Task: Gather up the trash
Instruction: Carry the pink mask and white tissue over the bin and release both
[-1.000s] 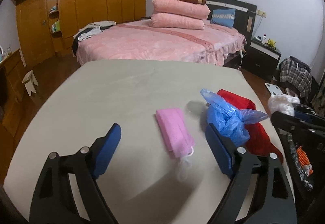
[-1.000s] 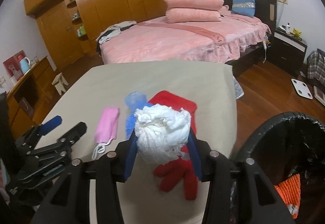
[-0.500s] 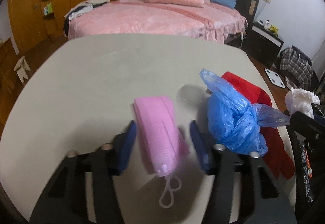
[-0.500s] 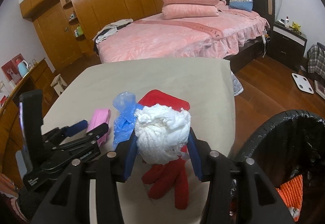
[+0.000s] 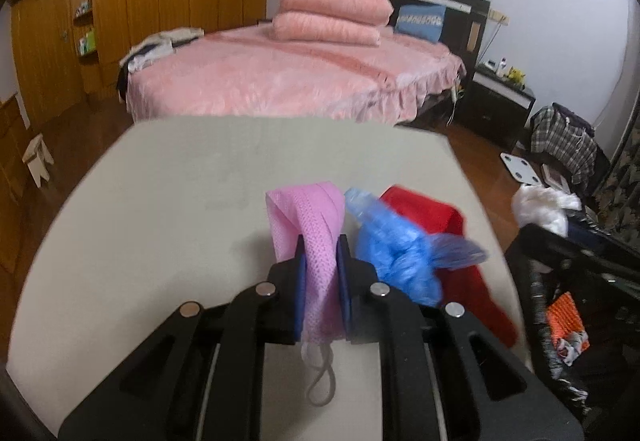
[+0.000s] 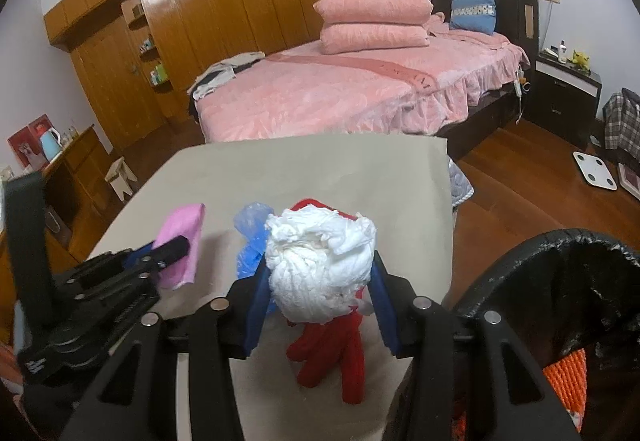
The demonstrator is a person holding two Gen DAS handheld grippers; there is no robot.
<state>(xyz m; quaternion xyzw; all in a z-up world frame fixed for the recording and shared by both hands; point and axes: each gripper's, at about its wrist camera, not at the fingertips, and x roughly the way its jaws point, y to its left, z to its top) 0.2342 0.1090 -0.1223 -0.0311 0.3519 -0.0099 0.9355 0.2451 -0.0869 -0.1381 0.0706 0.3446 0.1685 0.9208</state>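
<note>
Left wrist view: the left gripper (image 5: 321,257) pinches the pink mask (image 5: 316,225) between closed fingers, lifted above the surface (image 5: 180,181). Its dangling ear loop (image 5: 320,381) could, I judge, snag the blue bag (image 5: 392,257) just beside it.

Right wrist view: the right gripper (image 6: 320,293) clamps a white tissue wad (image 6: 320,261) near the surface's right edge. The bin (image 6: 560,281) sits just beyond; a loose hold may drop it short.

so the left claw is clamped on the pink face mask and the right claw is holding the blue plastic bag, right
Not quite. The left claw is indeed shut on the pink fabric face mask, but the right claw holds the crumpled white paper wad, not the bag. The right wrist view shows the crumpled blue plastic bag lying on the beige table.
</note>
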